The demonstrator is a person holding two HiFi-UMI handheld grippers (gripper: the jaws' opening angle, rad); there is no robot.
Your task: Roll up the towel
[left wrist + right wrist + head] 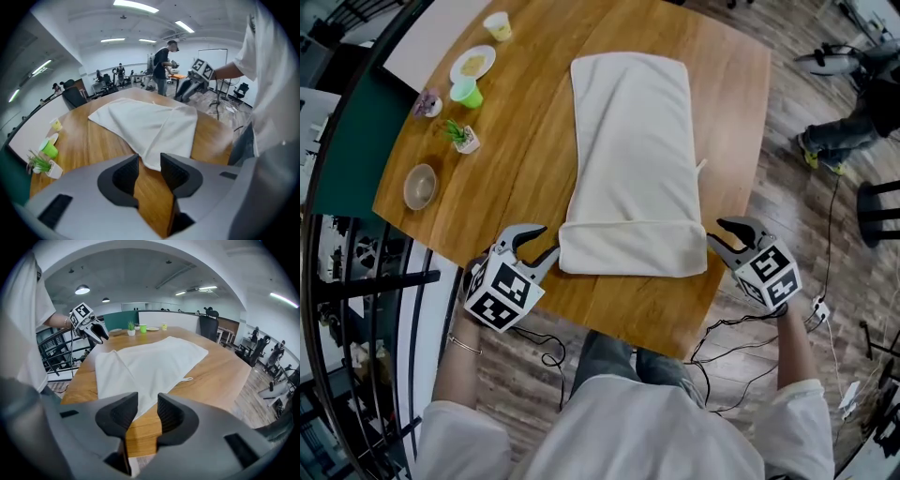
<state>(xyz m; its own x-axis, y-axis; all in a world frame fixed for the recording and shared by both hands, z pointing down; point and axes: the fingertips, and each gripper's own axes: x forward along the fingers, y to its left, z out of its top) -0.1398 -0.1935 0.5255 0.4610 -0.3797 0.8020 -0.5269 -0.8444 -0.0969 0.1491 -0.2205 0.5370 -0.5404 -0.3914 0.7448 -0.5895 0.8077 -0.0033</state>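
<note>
A white towel [633, 141] lies lengthwise on the round wooden table [525, 159], its near end turned over into a flat band [630, 249]. My left gripper [541, 246] stands open just off the band's left corner, nothing between its pads. The right gripper [717, 232] stands open just off the band's right corner, also empty. In the left gripper view the towel [150, 124] has its corner just beyond the parted jaws of the left gripper [150, 171]. In the right gripper view the towel [150, 362] lies past the right gripper [147, 411], over bare wood.
At the table's far left stand a white plate [472, 64], a green cup [467, 93], a yellow cup [497, 25], a small potted plant [463, 137] and a bowl [420, 186]. A railing runs along the left. Cables lie on the floor by the near edge.
</note>
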